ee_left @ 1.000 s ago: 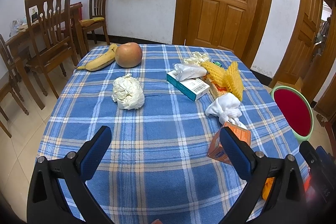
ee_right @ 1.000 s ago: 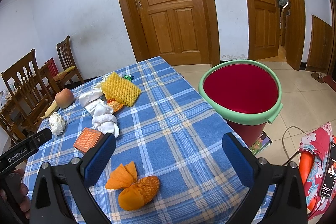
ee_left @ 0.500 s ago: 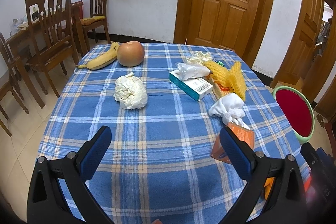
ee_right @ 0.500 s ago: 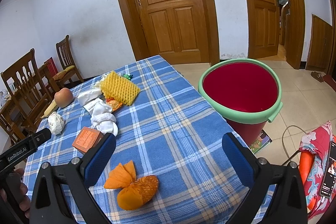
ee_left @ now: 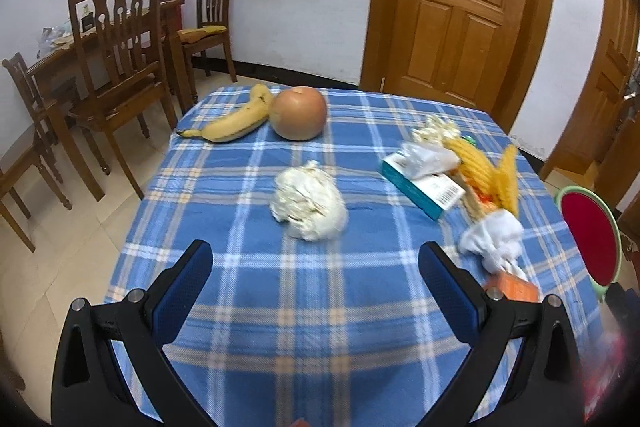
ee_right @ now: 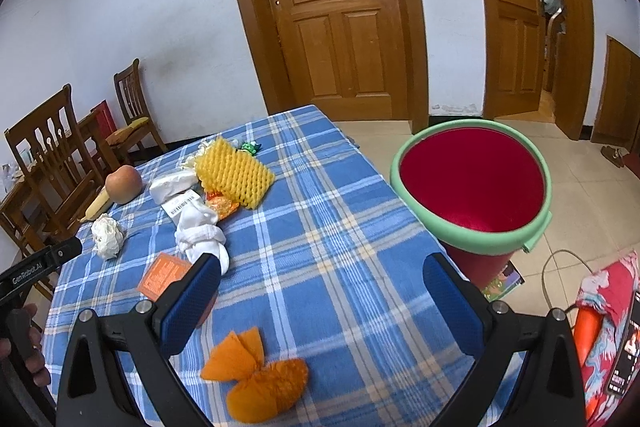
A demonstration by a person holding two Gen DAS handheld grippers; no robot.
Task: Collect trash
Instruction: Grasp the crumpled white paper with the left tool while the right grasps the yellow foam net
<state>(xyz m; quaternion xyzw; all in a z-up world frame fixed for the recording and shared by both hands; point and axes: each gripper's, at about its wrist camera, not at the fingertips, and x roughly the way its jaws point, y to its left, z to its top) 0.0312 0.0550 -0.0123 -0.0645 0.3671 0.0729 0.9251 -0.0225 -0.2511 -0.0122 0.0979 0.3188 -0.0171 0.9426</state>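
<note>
A crumpled white paper ball [ee_left: 308, 205] lies mid-table, just ahead of my open left gripper [ee_left: 316, 263]. To its right sit a teal box [ee_left: 420, 183], yellow foam netting [ee_left: 492, 173], a white cloth wad [ee_left: 494, 237] and an orange carton [ee_left: 512, 287]. My right gripper [ee_right: 322, 271] stands open over the table's near right part. An orange mesh wad [ee_right: 260, 379] lies below it. The same paper ball [ee_right: 107, 237], cloth wad [ee_right: 200, 233], foam netting [ee_right: 234, 173] and carton [ee_right: 164, 273] lie left of it. The red bucket [ee_right: 476, 187] with a green rim stands right of the table.
A banana [ee_left: 236, 121] and an apple [ee_left: 300, 113] rest at the far left of the blue plaid tablecloth [ee_left: 320, 307]. Wooden chairs [ee_left: 116, 47] stand left of the table. Doors line the back wall. A hand [ee_right: 24, 347] holds the left gripper's handle.
The left gripper has moved forward and left, so the paper ball now sits closer between its fingers. The right gripper has crept slightly forward. Both stay open.
</note>
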